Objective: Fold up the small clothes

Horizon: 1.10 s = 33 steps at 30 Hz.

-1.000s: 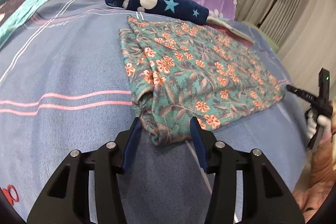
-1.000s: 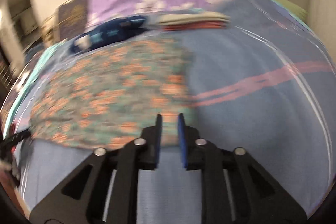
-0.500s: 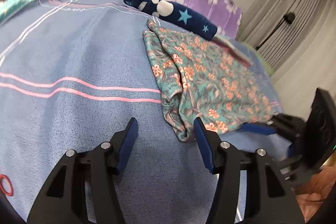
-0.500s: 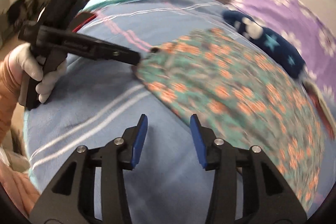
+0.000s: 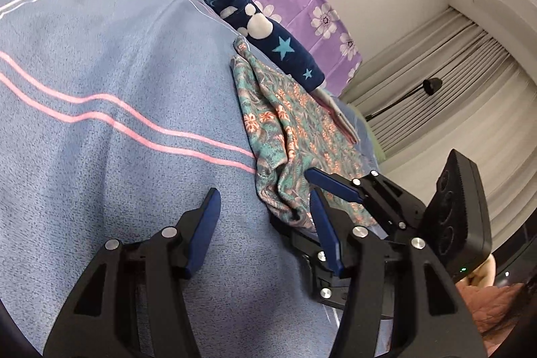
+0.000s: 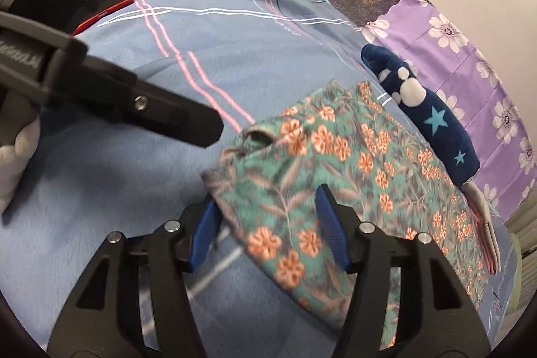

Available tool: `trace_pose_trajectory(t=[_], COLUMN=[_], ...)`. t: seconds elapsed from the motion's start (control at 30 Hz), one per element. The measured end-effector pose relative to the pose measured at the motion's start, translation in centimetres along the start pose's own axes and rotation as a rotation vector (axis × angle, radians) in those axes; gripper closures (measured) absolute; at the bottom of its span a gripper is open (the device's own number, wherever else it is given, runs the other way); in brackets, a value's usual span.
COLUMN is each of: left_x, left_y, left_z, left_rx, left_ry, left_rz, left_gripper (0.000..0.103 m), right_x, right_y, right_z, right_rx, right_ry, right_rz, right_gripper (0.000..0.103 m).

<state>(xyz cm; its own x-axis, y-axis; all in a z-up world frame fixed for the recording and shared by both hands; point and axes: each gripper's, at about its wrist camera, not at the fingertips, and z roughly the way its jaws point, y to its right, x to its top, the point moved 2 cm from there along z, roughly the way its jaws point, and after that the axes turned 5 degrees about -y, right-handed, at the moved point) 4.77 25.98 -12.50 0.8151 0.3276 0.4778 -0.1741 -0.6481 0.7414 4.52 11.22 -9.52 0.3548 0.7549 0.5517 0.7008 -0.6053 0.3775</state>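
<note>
Since the earlier frames, our right gripper (image 6: 266,223) had swung across from the far side of the floral garment (image 6: 339,176) to its near corner, and its fingers had just been opening, from nearly together to a middling gap. We saw the corner of the cloth lying in that gap, the left finger (image 6: 204,232) partly tucked under the cloth's edge, but the pads did not press on it. Our left gripper (image 5: 265,223) had drifted off the same corner toward the bare blanket; its fingers had also spread a little and stood at a middling gap with only blanket between them, the garment's bunched corner (image 5: 285,193) just beside the right finger (image 5: 324,230).

We counted one garment to fold, teal with orange flowers, spread on the blue bed cover (image 5: 100,123) with its near corner rumpled. Beyond it, touching its far edge, lay one dark blue rolled cloth (image 6: 429,119) with white spots and pale blue stars, of which we counted three in the right wrist view. One small folded pale item (image 6: 483,223) lay at that roll's end. Behind these stood one purple flowered pillow (image 6: 470,56). Two pairs of pink stripes (image 5: 117,113) crossed the cover. One white-gloved hand (image 6: 13,163) held the left gripper's handle.
</note>
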Motion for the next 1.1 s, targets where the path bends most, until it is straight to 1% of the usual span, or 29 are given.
trace_pose_trajectory(t=[0.07, 0.1, 0.13, 0.2, 0.3, 0.37, 0.43, 0.5, 0.53, 0.63, 0.73, 0.8, 0.9, 0.93, 0.97, 1.0, 1.03, 1.07, 1.1], left_x=[0.1, 0.1, 0.1, 0.3, 0.9, 1.8, 3.3, 5.0, 5.8, 8.0, 9.6, 10.9, 12.3, 12.7, 13.0, 13.1, 13.1, 13.1, 13.2], left_y=[0.1, 0.2, 0.2, 0.5, 0.8, 1.1, 1.0, 1.0, 1.0, 1.0, 0.7, 0.4, 0.4, 0.3, 0.3, 0.4, 0.6, 0.7, 0.9], left_z=[0.1, 0.1, 0.2, 0.3, 0.3, 0.3, 0.4, 1.0, 1.5, 4.4, 8.0, 9.9, 11.0, 11.3, 11.5, 11.5, 11.4, 11.3, 11.1], left_rx=[0.000, 0.004, 0.007, 0.021, 0.045, 0.060, 0.044, 0.007, -0.013, -0.060, -0.055, -0.097, -0.103, -0.100, -0.096, -0.087, -0.072, -0.051, -0.021], left_ry=[-0.003, -0.005, -0.007, -0.019, -0.037, -0.030, -0.027, -0.042, -0.062, -0.157, -0.235, -0.233, -0.213, -0.208, -0.202, -0.196, -0.190, -0.183, -0.174], left_rz=[0.001, 0.004, 0.008, 0.012, 0.026, 0.038, 0.026, 0.020, 0.018, 0.011, 0.020, 0.010, -0.007, -0.019, -0.027, -0.032, -0.033, -0.033, -0.031], left_gripper=[0.047, 0.046, 0.046, 0.045, 0.044, 0.044, 0.044, 0.044, 0.044, 0.043, 0.043, 0.043, 0.043, 0.043, 0.044, 0.045, 0.052, 0.059, 0.072], right_x=[0.0, 0.1, 0.1, 0.2, 0.0, 0.0, -0.1, -0.2, -0.3, -0.4, -0.3, -0.1, 0.3, 0.5, 0.6, 0.6, 0.6, 0.6, 0.6], right_y=[0.3, 0.3, 0.4, 0.6, 0.7, 0.9, 1.1, 1.2, 1.3, 0.8, 0.4, 0.2, 0.0, -0.1, -0.1, -0.1, 0.1, 0.3, 0.7], right_z=[0.1, 0.2, 0.2, 0.3, 0.3, 0.3, 0.3, 0.3, 0.2, 0.1, 0.2, 0.4, 0.6, 0.7, 0.8, 0.8, 0.7, 0.5, 0.0], right_rx=[0.002, 0.001, 0.006, 0.031, 0.048, 0.062, 0.076, 0.086, 0.091, 0.081, 0.064, 0.048, 0.005, -0.005, -0.011, -0.004, -0.006, -0.003, -0.004], right_ry=[0.008, 0.007, 0.006, 0.004, 0.004, 0.003, -0.001, -0.004, -0.007, -0.006, -0.009, -0.007, 0.003, 0.007, 0.010, 0.015, 0.018, 0.029, 0.049], right_rz=[0.026, 0.031, 0.037, 0.056, 0.074, 0.090, 0.108, 0.125, 0.133, 0.125, 0.106, 0.092, 0.076, 0.069, 0.064, 0.062, 0.067, 0.076, 0.093], right_gripper=[0.049, 0.057, 0.069, 0.082, 0.083, 0.083, 0.083, 0.083, 0.082, 0.079, 0.079, 0.078, 0.070, 0.070, 0.071, 0.083, 0.098, 0.098, 0.098])
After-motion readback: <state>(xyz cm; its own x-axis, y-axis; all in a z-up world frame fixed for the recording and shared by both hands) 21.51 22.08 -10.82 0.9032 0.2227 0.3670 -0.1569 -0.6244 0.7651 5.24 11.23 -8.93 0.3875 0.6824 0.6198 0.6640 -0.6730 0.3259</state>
